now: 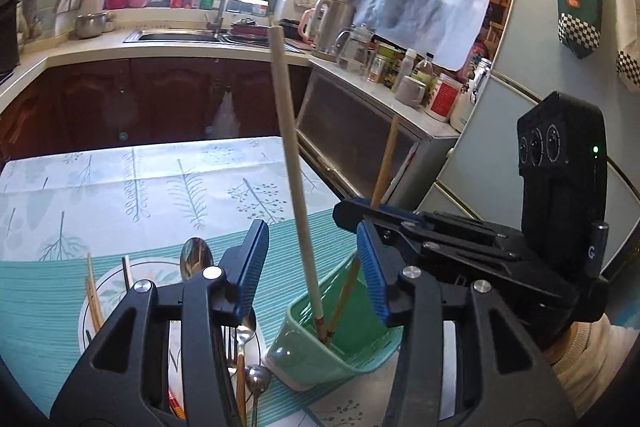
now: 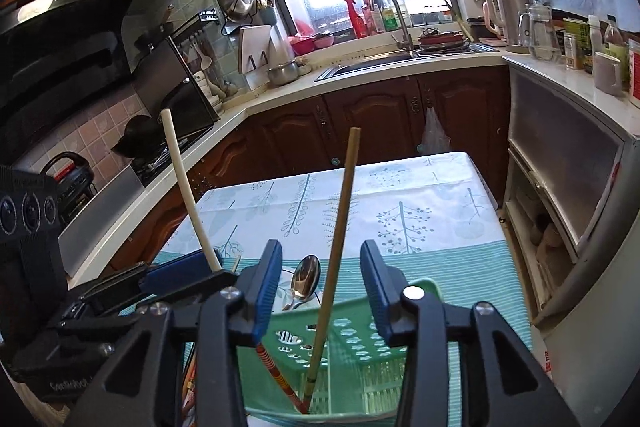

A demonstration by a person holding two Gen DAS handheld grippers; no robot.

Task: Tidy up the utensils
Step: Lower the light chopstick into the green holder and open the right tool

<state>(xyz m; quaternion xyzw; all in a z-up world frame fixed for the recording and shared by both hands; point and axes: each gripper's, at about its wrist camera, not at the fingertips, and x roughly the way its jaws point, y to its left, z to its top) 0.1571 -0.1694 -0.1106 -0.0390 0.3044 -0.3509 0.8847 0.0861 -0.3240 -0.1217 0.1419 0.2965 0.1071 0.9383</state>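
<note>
A green perforated utensil holder [image 1: 304, 359] [image 2: 360, 347] stands on the striped mat. A pale chopstick [image 1: 288, 147] leans upright in it and passes between the pads of my left gripper [image 1: 312, 227] without touching them; that gripper is open. A brown chopstick [image 2: 340, 227] also stands in the holder, free in the gap of my open right gripper [image 2: 320, 245]. A red chopstick [image 2: 276, 371] lies slanted in the holder. The right gripper [image 1: 360, 213] hovers just right of the left one [image 2: 180, 267]. A plate [image 1: 108, 287] to the left carries a spoon [image 1: 196, 259], wooden chopsticks [image 1: 92, 299] and other cutlery.
The table wears a leaf-print cloth [image 1: 160, 179] beyond the teal mat. A steel cabinet [image 1: 360, 131] topped with jars, a mug and a kettle stands close on the right, with a fridge [image 1: 540, 47] beside it. Sink counter [image 2: 360, 67] and stove [image 2: 160, 155] lie beyond.
</note>
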